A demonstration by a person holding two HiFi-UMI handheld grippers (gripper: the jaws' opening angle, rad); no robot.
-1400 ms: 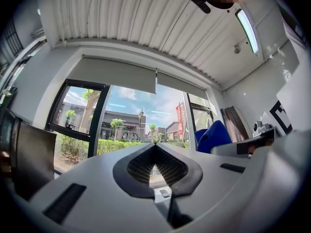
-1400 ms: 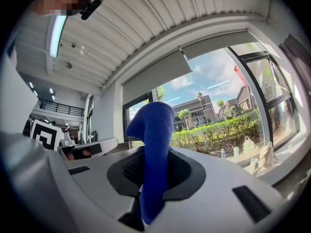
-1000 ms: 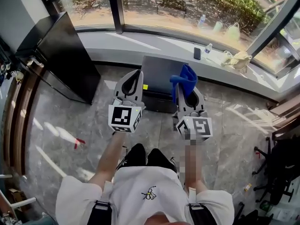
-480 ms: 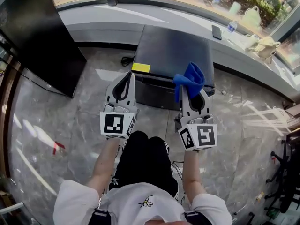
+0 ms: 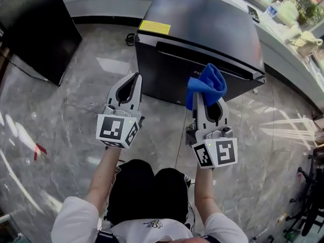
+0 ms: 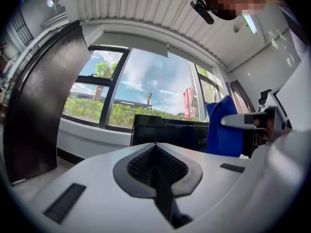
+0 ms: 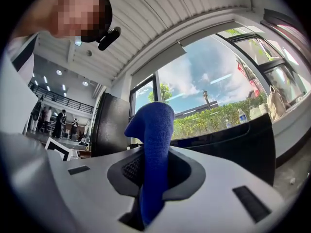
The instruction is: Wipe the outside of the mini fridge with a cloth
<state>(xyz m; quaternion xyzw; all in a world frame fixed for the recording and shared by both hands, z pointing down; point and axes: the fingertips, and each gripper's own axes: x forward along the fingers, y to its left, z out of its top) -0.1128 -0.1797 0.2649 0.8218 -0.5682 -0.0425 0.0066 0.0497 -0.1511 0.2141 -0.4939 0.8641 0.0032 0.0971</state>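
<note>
Head view: mini fridge [image 5: 202,27] nearer; right gripper [image 5: 205,99] still clamps cloth [image 5: 206,83].

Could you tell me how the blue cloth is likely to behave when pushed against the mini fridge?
The blue cloth looks soft: it bunches and curls over above the right gripper, so it would probably flatten against the mini fridge. It seems light, as its free end stands unsupported.

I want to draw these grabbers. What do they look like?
The left gripper and right gripper are light grey, with long tapering fingers and dark ribbed pads. Each has a cube with black-and-white square markers. The person wears a white short-sleeved shirt.
</note>
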